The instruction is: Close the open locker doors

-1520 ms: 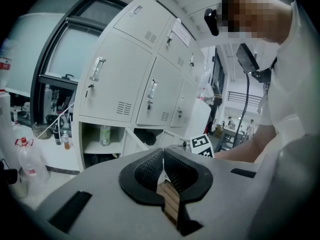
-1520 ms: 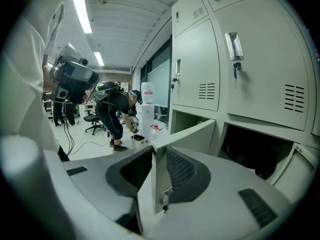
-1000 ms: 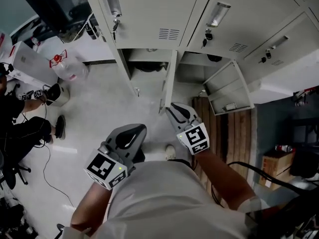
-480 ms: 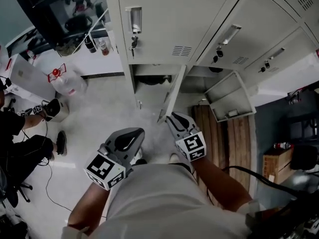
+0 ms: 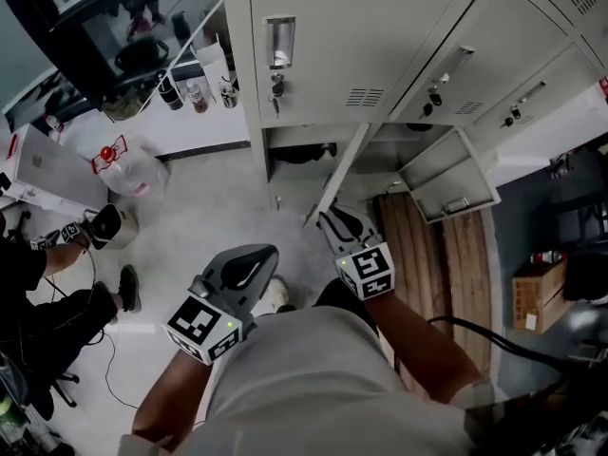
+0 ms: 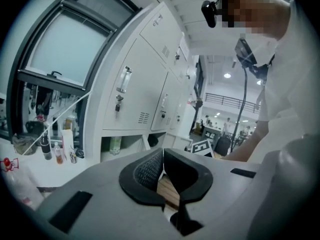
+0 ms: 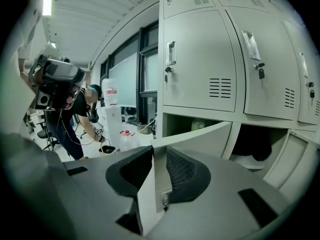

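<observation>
Jutting outward, door (image 7: pixel 205 136) in R gripper (image 7: pixel 159 151)

The tall pale grey sheet-metal lockers (image 5: pixel 332 55) and the open pale grey metal locker door (image 7: pixel 200 134) are showing smooth, satin paint. The brown slatted wooden board (image 5: pixel 446 255) is looking matt and bare.
</observation>
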Tool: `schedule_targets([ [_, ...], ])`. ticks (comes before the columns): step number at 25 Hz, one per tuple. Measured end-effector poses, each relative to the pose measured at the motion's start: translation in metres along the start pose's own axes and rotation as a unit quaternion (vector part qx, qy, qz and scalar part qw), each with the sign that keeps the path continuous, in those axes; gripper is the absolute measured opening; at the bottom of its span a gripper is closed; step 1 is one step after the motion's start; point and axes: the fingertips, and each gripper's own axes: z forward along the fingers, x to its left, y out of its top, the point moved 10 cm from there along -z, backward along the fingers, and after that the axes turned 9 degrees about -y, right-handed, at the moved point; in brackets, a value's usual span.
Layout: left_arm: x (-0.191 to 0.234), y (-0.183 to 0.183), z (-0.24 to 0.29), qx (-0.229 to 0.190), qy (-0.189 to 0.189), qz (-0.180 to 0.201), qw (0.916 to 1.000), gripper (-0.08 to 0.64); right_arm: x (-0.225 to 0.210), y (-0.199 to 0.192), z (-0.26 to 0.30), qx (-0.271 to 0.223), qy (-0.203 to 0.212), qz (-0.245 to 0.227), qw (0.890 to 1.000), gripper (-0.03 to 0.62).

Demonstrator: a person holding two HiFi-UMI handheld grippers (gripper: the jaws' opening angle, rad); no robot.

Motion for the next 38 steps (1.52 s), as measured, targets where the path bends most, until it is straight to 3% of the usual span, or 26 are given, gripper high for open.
schedule_targets([
  [5,0.014,-0.001,-0.013,0.005,-0.005,-0.001,1.0000,0.012,0.013,0.008,0.013,-0.004,-0.018,0.010,1.000,0.084],
  [21,0.052,0.006,-0.013,0.000,0.029,-0.020,0.9994,0.012,0.028,0.040,0.078,0.000,0.019,-0.006,1.000,0.077],
  [28,0.071,0.011,-0.015,-0.002,0.047,-0.025,0.9986,0.012,0.019,0.051,0.113,0.009,0.025,-0.032,0.999,0.057],
  [38,0.103,0.019,-0.012,-0.003,0.071,-0.033,0.9969,0.012,0.006,0.062,0.151,0.010,0.035,-0.030,0.999,0.051],
])
